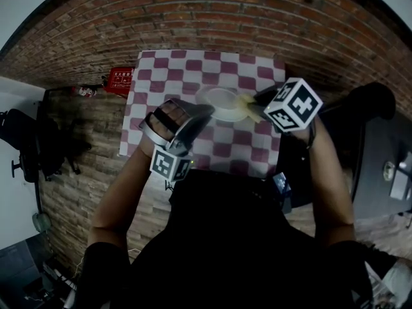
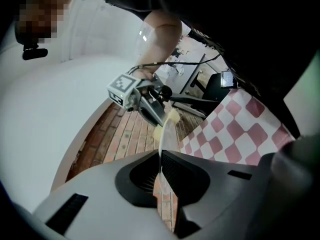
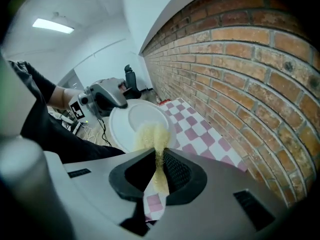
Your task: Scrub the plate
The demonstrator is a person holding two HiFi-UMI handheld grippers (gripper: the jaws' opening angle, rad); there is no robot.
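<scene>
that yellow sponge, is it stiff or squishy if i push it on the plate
Probably squishy: the yellow sponge is pinched thin in the right gripper yet fans out wider beyond it. Likely light, as it stands out from that pinch without drooping. Its coarse face may drag on the plate.

Brick wall (image 1: 212, 11) just beyond checkered table (image 1: 193, 66)

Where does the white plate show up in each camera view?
Head view: plate at upper centre, over the checkered cloth.
Left gripper view: plate edge-on at centre, clamped in the left tool.
Right gripper view: plate left of centre, behind the sponge.
Shared landmark: checkered cloth.
</scene>
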